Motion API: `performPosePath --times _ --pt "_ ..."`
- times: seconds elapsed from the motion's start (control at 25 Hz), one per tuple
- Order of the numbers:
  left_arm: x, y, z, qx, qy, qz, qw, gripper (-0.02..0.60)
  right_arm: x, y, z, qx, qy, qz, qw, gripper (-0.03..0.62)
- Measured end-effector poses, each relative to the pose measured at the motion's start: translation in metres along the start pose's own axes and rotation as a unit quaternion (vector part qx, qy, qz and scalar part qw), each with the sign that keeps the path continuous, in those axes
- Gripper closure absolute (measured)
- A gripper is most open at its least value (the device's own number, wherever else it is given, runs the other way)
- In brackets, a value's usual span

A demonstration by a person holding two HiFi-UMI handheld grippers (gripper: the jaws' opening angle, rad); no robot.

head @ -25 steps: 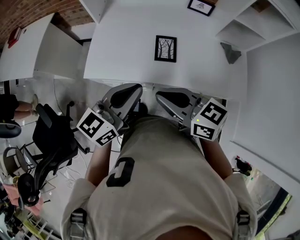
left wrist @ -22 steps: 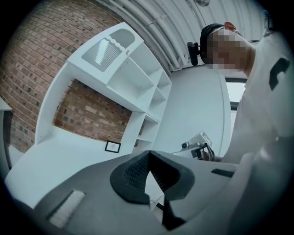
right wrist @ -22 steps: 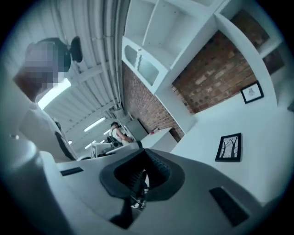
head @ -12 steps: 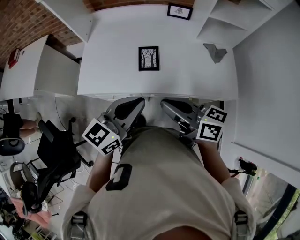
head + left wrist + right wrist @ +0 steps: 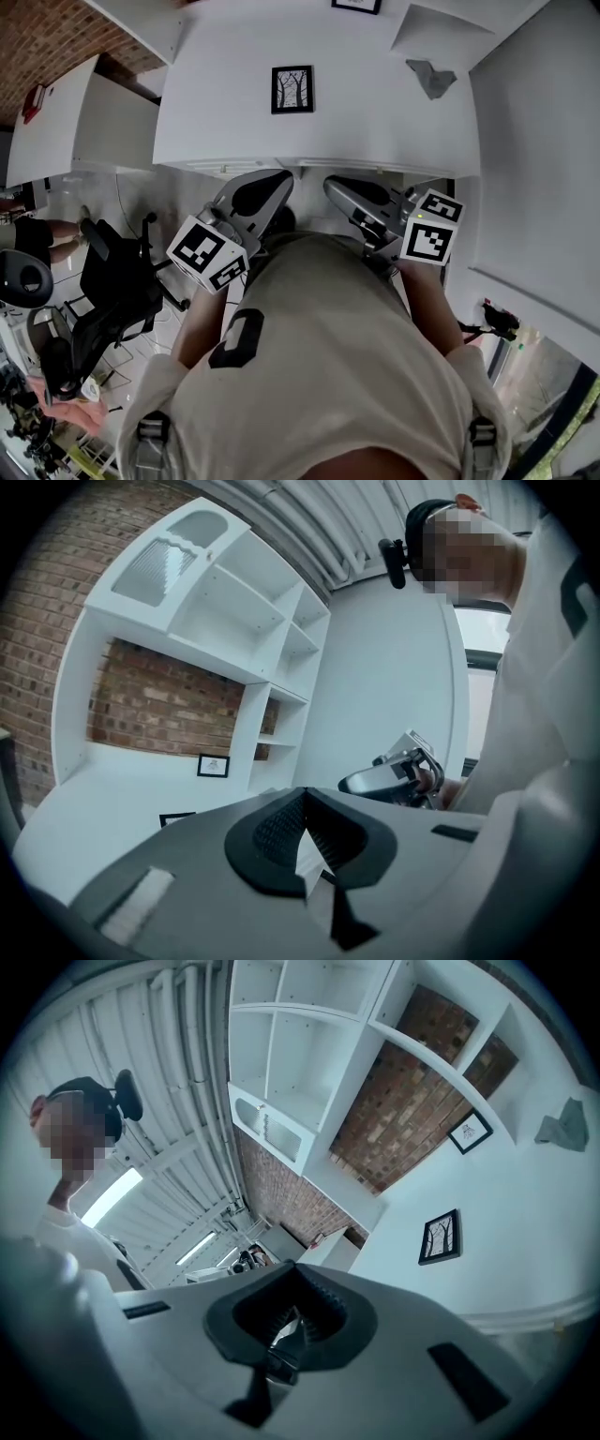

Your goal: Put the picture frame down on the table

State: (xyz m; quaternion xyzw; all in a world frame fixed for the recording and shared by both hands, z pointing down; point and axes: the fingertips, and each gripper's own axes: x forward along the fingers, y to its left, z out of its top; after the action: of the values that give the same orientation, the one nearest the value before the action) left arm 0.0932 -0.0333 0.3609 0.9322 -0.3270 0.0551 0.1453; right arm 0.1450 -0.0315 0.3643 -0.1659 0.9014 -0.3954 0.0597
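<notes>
In the head view the picture frame [image 5: 292, 89] now sits further toward the upper left. The right claw [image 5: 336, 187] has rolled, its marker cube [image 5: 429, 234] showing turned faces.

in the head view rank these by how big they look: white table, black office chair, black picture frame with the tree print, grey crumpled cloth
1. white table
2. black office chair
3. black picture frame with the tree print and grey crumpled cloth: too alike in this view to rank.
</notes>
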Motion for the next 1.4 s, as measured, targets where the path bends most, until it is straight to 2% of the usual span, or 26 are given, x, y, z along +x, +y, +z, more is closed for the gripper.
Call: performPosePath --times 0.36,0.56,0.76,1.0,1.4 --pt "0.01 -0.044 -0.025 -0.025 0.015 0.007 0.9996 0.584 -0.049 0.011 -0.024 -0.004 0.008 -0.014 1.0 0.591" --pt "0.015 -0.076 -0.039 -0.031 0.027 0.008 0.9991 0.584 -0.075 0.019 -0.039 0.007 0.007 -0.002 1.0 0.591" --pt "-0.002 -0.094 -0.053 -0.033 0.05 0.032 0.9977 0.584 -0.076 0.027 -0.058 0.03 0.016 0.016 0.999 0.591" --pt "-0.035 -0.086 -0.058 -0.033 0.054 0.051 0.9967 0.584 -0.058 0.044 -0.071 0.02 0.026 0.024 0.999 0.591" --pt "-0.114 -0.05 -0.067 -0.049 0.025 0.063 0.9965 0.584 0.005 0.082 -0.102 0.006 0.054 0.022 0.998 0.591"
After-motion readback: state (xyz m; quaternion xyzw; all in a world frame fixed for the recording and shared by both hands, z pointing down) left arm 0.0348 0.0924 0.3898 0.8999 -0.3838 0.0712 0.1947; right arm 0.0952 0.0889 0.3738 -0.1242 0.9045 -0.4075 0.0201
